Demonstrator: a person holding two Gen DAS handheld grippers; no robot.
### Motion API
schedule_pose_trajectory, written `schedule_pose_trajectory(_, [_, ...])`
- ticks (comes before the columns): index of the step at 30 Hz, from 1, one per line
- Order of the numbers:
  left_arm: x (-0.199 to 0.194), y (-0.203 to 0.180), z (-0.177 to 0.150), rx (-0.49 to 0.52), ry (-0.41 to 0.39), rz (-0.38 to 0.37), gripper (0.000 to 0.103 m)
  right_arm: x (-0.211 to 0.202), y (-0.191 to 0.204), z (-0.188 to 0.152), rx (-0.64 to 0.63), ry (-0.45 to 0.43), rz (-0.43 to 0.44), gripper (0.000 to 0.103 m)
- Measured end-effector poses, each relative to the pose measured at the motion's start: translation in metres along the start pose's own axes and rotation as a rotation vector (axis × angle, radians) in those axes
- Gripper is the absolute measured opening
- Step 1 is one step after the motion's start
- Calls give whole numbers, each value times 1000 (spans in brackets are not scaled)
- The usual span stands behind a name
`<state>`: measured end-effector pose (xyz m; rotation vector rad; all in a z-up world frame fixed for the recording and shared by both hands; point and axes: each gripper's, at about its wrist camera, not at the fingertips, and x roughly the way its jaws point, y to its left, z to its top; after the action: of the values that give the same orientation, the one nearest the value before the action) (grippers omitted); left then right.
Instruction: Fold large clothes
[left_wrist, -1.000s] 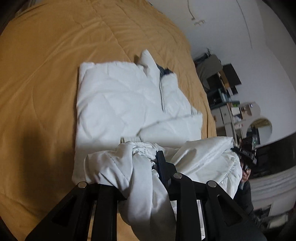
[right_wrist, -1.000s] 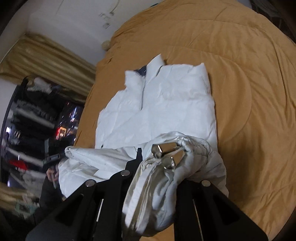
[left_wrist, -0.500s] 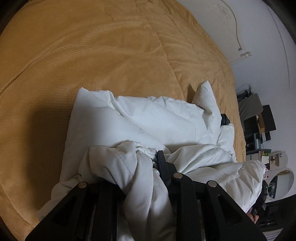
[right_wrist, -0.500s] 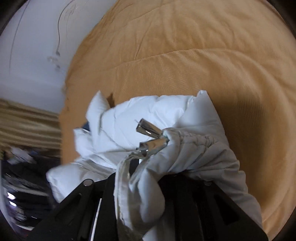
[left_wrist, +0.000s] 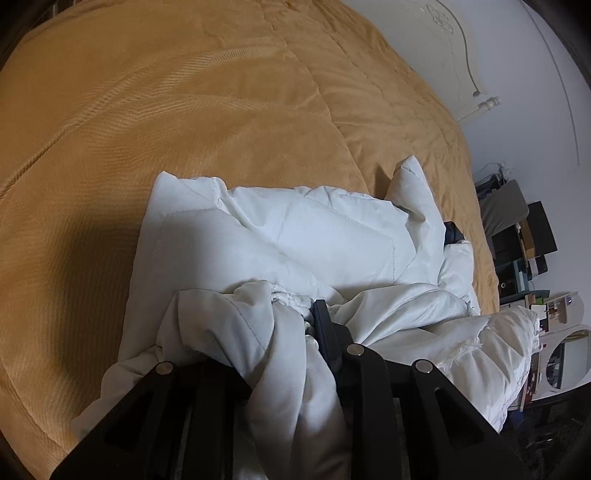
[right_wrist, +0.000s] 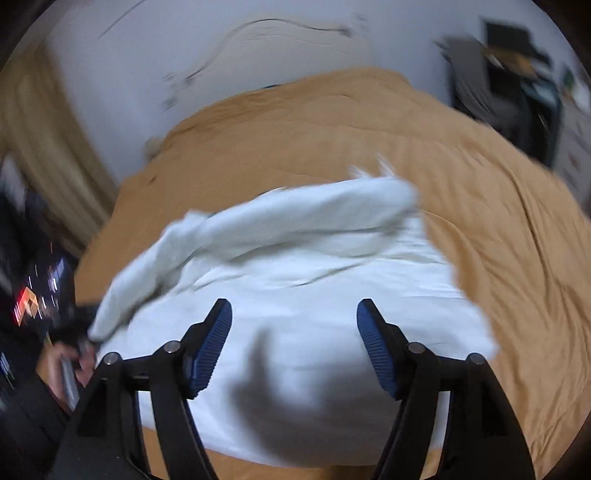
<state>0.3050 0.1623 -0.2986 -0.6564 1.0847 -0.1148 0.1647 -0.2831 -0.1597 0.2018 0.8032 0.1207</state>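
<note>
White jacket (left_wrist: 314, 236) lay bunched on the orange bedspread (left_wrist: 184, 110). My left gripper (left_wrist: 295, 317) clenched its hem at 6 o'clock, pinning the fold; right gripper (right_wrist: 293, 332) spread, holding nothing.

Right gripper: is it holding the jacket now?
No, the right gripper is open and nothing sits between its blue pads; the jacket lies beyond.

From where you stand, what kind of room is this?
Most likely a bedroom: a wide bed under a mustard quilt, beige curtains along one wall, and cluttered shelves beside it. A white padded jacket lies on the quilt.
</note>
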Motion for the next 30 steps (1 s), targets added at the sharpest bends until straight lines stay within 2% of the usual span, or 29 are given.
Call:
schedule_pose_trajectory(2, [-3, 3, 1, -11, 0, -24, 23, 25, 31, -19, -123, 66, -24, 76])
schedule_pose_trajectory(4, [-12, 8, 4, -39, 12, -70, 23, 66, 50, -41, -229, 146, -147, 83])
schedule_pose_trajectory(5, [-20, 15, 8, -67, 27, -111, 23, 77, 49, -49, -256, 148, -170, 84])
schedule_pose_trajectory(9, [-56, 49, 25, -214, 89, -352, 23, 91, 34, -53, -228, 176, -136, 88])
schedule_pose_trajectory(11, [-72, 62, 26, -272, 122, -430, 24, 90, 29, -53, -219, 192, -125, 88])
schedule_pose_trajectory(13, [-83, 66, 26, -267, 151, -463, 25, 91, 28, -54, -222, 198, -125, 89])
schedule_pose_trajectory(16, [-104, 77, 27, -279, 153, -492, 25, 89, 28, -57, -233, 202, -137, 90])
schedule_pose_trajectory(17, [-113, 82, 29, -297, 134, -505, 26, 91, 29, -56, -234, 202, -141, 90])
schedule_pose_trajectory(18, [-128, 94, 31, -335, 78, -524, 27, 90, 27, -56, -231, 205, -145, 90])
schedule_pose_trajectory(19, [-147, 107, 33, -378, -6, -527, 32, 92, 25, -56, -227, 208, -145, 91])
schedule_pose_trajectory(20, [-163, 116, 31, -398, -81, -498, 59, 93, 25, -55, -224, 210, -145, 91])
schedule_pose_trajectory(21, [-184, 123, 27, -413, -184, -432, 91, 93, 24, -55, -221, 210, -145, 91])
schedule_pose_trajectory(22, [-199, 123, 22, -408, -249, -347, 97, 93, 24, -54, -220, 211, -144, 92])
schedule_pose_trajectory(24, [-208, 107, 13, -330, -279, -289, 97, 93, 24, -52, -225, 211, -151, 92])
schedule_pose_trajectory(27, [-189, 56, -5, -186, -227, -222, 97, 93, 27, -53, -224, 208, -165, 93])
schedule_pose_trajectory(30, [-146, -9, -33, 3, -179, -140, 97, 92, 27, -54, -225, 204, -173, 93])
